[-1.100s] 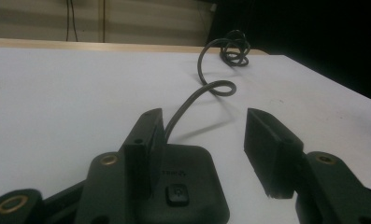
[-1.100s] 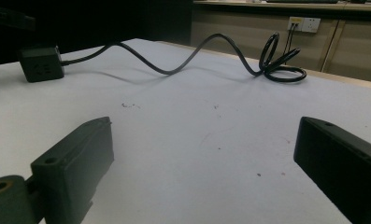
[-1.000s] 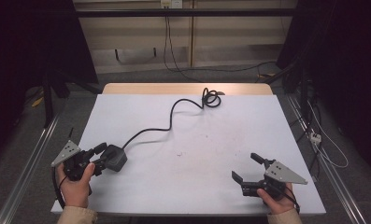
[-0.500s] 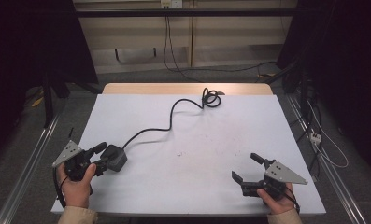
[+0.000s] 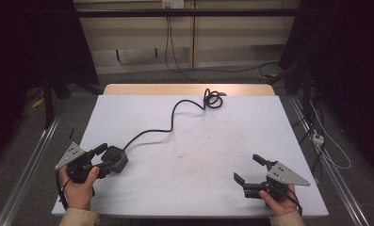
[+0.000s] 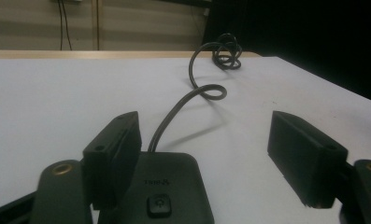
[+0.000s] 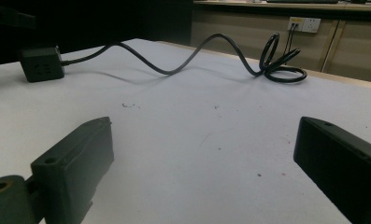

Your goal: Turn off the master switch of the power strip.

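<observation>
Power adapter sits between the spread jaws of the left claw, at the bench's seven o'clock.
Rigid, probably light and smooth — best gripped across its flat sides; the springy cable may drag. Right claw is spread too — nothing held.

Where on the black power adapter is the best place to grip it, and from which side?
Grip the black power adapter across its two flat side faces, coming from its near end, opposite the cable. It lies flat, button up, already between the open jaws of the left gripper, one jaw beside it, the other still apart.
</observation>
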A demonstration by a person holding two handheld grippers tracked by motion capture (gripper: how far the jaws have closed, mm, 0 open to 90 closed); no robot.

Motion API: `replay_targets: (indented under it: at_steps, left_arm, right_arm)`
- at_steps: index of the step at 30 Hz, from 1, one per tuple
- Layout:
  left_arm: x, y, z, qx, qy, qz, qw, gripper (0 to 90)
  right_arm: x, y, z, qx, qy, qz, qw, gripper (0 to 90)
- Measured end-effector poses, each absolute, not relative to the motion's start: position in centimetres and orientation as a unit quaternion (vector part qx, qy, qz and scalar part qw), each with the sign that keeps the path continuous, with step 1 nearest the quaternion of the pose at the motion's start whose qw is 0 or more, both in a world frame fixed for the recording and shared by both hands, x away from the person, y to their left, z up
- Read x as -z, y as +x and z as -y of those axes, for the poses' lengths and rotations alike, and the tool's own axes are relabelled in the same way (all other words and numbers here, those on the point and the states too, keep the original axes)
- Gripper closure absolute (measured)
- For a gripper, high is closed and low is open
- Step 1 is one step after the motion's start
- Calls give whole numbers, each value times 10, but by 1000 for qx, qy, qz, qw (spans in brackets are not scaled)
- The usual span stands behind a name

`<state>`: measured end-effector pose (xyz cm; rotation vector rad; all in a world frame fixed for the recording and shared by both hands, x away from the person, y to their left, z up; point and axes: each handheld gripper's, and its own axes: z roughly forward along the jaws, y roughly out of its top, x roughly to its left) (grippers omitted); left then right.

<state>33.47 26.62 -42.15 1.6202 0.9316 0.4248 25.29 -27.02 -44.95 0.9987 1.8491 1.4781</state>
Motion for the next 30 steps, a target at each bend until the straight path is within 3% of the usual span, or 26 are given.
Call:
replay_targets:
  at_steps: [18,30]
  left_arm:
    - [427,333,-261,-185,696,-398,568,97]
    - [431,330,-260,-195,697,-396,566,85]
  right_arm:
    - [450,253,270,-552,372,-691,282,46]
    - [450,253,270,-551,373,-691,281,46]
